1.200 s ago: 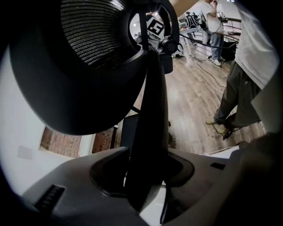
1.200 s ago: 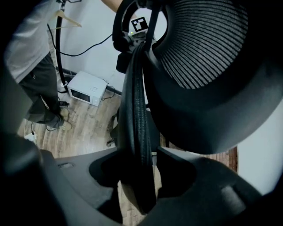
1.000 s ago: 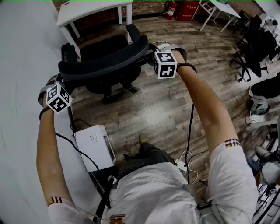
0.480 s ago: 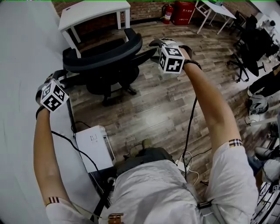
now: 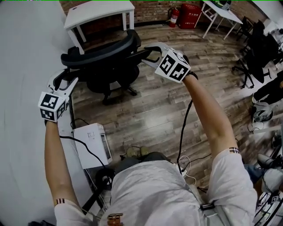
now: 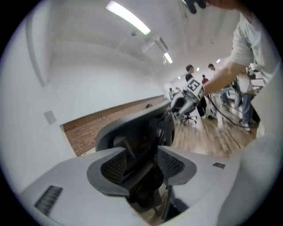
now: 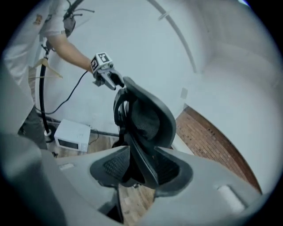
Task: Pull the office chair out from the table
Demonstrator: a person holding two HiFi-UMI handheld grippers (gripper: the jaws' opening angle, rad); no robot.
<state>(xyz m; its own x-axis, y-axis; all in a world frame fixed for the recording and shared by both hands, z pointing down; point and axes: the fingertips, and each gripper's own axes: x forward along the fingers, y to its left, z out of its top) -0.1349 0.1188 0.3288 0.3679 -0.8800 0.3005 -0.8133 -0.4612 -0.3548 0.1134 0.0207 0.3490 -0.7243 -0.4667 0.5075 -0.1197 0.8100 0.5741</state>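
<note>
The black office chair point(image 5: 104, 53) stands on the wood floor beside the big white table point(image 5: 22, 88), its curved backrest towards me. My left gripper point(image 5: 66, 79) hovers open just off the backrest's left end; in the left gripper view the chair point(image 6: 132, 128) shows beyond the gap of that gripper point(image 6: 141, 163). My right gripper point(image 5: 150, 55) is at the backrest's right end. Its jaws have just been closing. In the right gripper view the backrest's edge point(image 7: 148, 114) lines up with the gap of the right gripper point(image 7: 141, 165), but the pads do not press on it.
A small white table point(image 5: 99, 8) stands behind the chair. A white box point(image 5: 90, 143) and cables lie on the floor near my feet. A fire extinguisher point(image 5: 174, 15) and a red box point(image 5: 190, 11) sit at the back. More black chairs point(image 5: 256, 53) stand at the right.
Both grippers have come off the ends of the backrest and risen. The left one has drawn back towards me and rolled; the right one has lifted beside the backrest's right end.
</note>
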